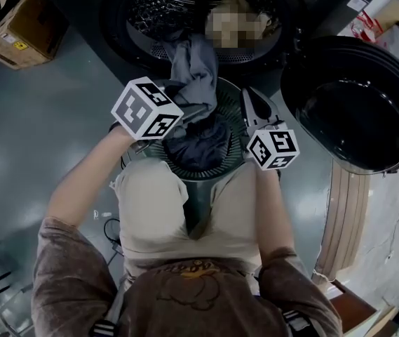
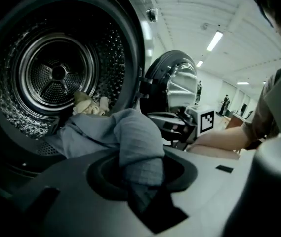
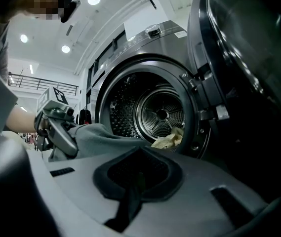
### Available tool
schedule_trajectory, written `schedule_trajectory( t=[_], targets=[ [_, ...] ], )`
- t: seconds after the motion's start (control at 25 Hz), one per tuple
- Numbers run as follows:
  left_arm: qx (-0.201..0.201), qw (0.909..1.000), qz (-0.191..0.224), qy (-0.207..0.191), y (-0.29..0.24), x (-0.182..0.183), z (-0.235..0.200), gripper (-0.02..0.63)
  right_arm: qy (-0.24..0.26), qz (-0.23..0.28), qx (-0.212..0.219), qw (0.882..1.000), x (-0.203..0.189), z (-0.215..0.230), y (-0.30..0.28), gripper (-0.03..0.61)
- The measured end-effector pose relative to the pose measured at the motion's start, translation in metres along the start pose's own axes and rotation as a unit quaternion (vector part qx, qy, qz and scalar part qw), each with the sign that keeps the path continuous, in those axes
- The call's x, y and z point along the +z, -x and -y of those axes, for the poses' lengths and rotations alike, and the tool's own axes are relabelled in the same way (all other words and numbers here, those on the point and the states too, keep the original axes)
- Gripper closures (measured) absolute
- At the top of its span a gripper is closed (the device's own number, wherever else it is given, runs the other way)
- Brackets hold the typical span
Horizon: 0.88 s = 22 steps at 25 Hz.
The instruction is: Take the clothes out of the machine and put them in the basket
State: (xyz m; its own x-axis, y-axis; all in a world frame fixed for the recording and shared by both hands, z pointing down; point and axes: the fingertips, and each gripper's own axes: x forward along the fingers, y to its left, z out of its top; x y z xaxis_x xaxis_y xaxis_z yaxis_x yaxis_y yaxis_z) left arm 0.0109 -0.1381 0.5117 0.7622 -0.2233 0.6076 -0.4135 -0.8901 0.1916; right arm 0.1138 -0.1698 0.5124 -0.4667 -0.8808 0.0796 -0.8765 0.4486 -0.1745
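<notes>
The left gripper (image 2: 141, 181) pinches a grey garment (image 2: 130, 132) trailing from the drum (image 2: 56, 73) over the basket (image 1: 231, 126), apparently mid-transfer; next it must lower and release, while the right gripper (image 3: 139, 179) sits closed, empty.

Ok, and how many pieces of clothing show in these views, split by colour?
Grey fabric garment, trailing out of the steel drum: 1
Cream crumpled garment, inside the drum: 1
Dark navy garment, in the round slatted basket: 1
Total: 3
</notes>
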Motion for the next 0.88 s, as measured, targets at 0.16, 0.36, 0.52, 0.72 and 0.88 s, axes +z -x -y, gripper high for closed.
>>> schedule_trajectory(
  t=[0.16,0.36,0.52,0.72,0.88],
  targets=[
    [-0.060,0.9982,-0.009,-0.007,-0.005,-0.007,0.037,0.458,-0.003,0.006,0.001,1.000,0.001,0.001,0.001,0.581],
    [-0.041,0.9986,-0.018,-0.027,-0.014,-0.015,0.038,0.343,-0.009,0.006,0.003,1.000,-0.001,0.003,0.001,0.581],
    [0.001,0.9992,-0.012,-0.039,-0.009,-0.014,0.020,0.247,-0.014,0.008,0.001,1.000,-0.001,0.007,0.002,0.581],
    [0.043,0.9986,0.008,-0.030,-0.003,-0.006,-0.007,0.229,-0.020,0.010,-0.001,1.000,0.000,0.008,0.004,0.581],
    [0.118,0.9922,0.014,-0.037,-0.015,-0.004,-0.059,0.187,-0.017,0.010,0.003,1.000,0.001,0.004,0.004,0.581]
  ],
)
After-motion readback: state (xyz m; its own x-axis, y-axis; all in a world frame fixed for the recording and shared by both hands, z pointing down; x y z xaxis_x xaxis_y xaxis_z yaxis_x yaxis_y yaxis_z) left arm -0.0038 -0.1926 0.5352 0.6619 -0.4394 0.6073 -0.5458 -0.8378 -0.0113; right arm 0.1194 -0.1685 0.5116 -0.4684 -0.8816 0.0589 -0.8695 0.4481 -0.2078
